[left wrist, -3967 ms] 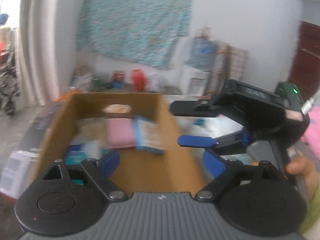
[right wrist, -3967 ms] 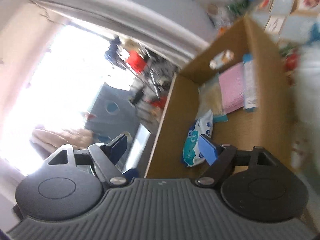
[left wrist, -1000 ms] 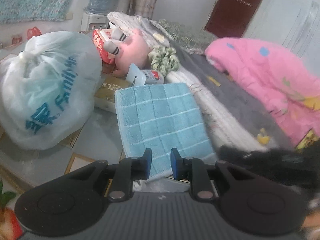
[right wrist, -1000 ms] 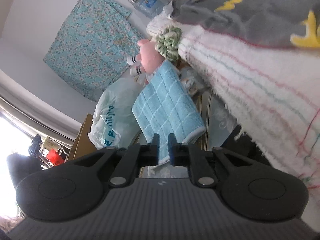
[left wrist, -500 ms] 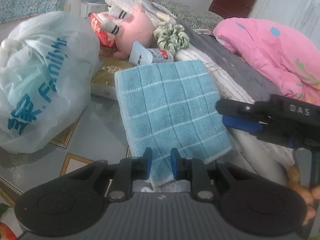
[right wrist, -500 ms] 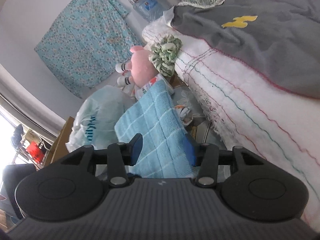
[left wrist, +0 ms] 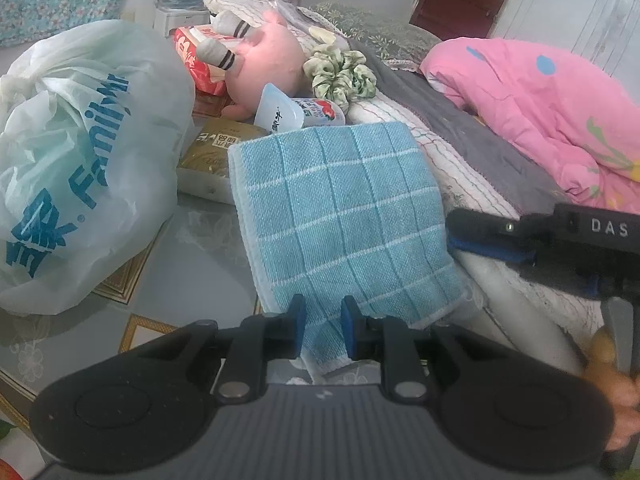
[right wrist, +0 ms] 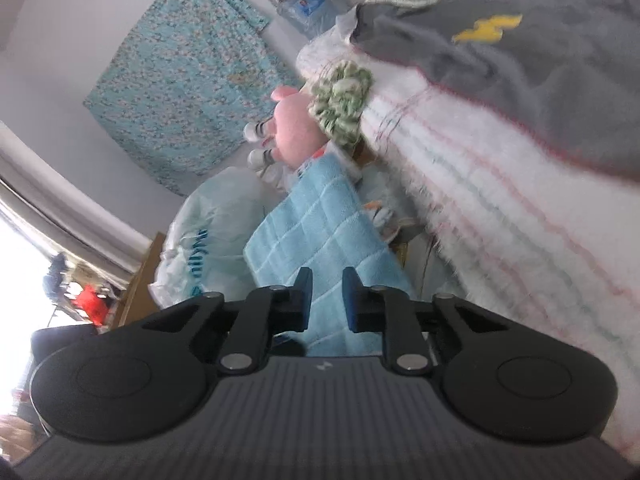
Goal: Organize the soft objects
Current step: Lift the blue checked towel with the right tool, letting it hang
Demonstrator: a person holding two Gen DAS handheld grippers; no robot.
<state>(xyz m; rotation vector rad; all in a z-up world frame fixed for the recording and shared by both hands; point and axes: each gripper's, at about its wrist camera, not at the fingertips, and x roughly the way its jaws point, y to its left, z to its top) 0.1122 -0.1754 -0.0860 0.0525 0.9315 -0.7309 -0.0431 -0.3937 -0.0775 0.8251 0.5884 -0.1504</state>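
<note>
The folded light-blue checked terry towel [left wrist: 340, 216] lies stretched ahead of the left gripper [left wrist: 322, 330], which is clenched on its near hem. The right gripper [right wrist: 327, 294] comes in at the towel's right edge; its jaws are closing with the cloth between them, though whether the pads already bite is hard to tell. So the towel seems only just taken up and not yet stowed. Beyond the left gripper wait other soft things: a pink plush toy [left wrist: 268, 60] and a green ruffled scrunchie [left wrist: 340, 76]. Left of it sits a knotted white plastic bag [left wrist: 80, 152]. Most of the tidying appears left.
</note>
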